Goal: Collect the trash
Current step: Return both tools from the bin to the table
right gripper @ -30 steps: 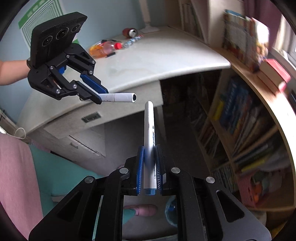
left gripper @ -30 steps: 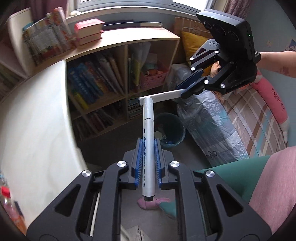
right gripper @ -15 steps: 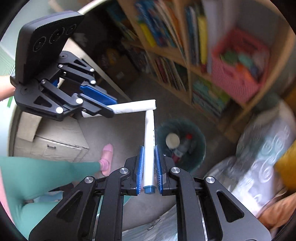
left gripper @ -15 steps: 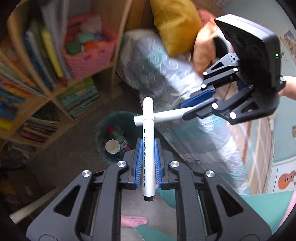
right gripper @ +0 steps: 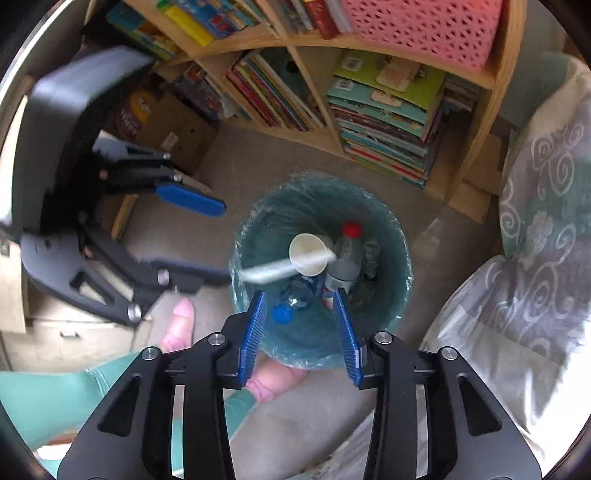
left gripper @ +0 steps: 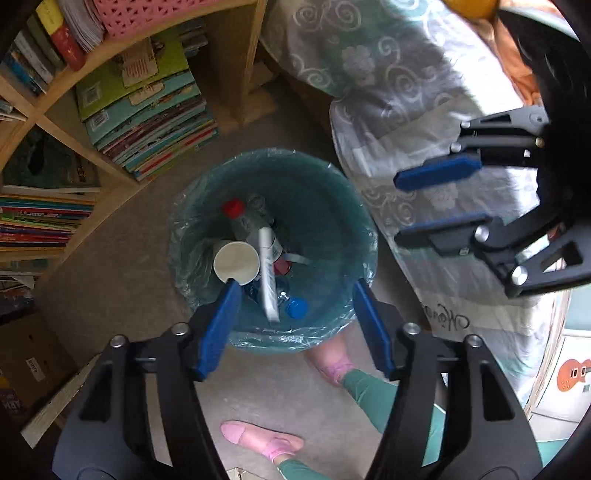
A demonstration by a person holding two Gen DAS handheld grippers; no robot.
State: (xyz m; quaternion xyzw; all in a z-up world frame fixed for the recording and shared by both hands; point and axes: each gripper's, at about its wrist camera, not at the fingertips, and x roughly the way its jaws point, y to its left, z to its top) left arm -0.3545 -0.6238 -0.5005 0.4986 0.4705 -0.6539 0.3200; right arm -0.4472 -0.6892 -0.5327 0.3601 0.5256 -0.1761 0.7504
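A teal bin (left gripper: pixel 325 206) lined with a clear bag stands on the floor below both grippers. In it lie a paper cup (left gripper: pixel 236 260), a bottle with a red cap (left gripper: pixel 233 208) and a blue cap (left gripper: pixel 296 307). My left gripper (left gripper: pixel 297 284) hangs over the bin with its jaws opening; a white marker (left gripper: pixel 266 273) drops loose below them. My right gripper (right gripper: pixel 300 295) is over the bin (right gripper: pixel 402 258) too, jaws opening, nothing between them. The right wrist view shows the blurred marker (right gripper: pixel 266 271) falling by the cup (right gripper: pixel 308 254). Each gripper shows in the other's view: right gripper (left gripper: pixel 397 206), left gripper (right gripper: pixel 221 240).
A wooden bookshelf (left gripper: pixel 236 62) with stacked books (right gripper: pixel 384 122) and a pink basket (right gripper: pixel 424 29) stands behind the bin. A patterned quilt (left gripper: pixel 406 103) lies to the right. The person's feet in pink slippers (left gripper: pixel 258 439) are near the bin. A cardboard box (right gripper: pixel 173 133) sits on the left.
Both grippers have dropped to just above the bin and tilted down. Both have let go of their white markers and now stand open; one marker is falling into the bin.
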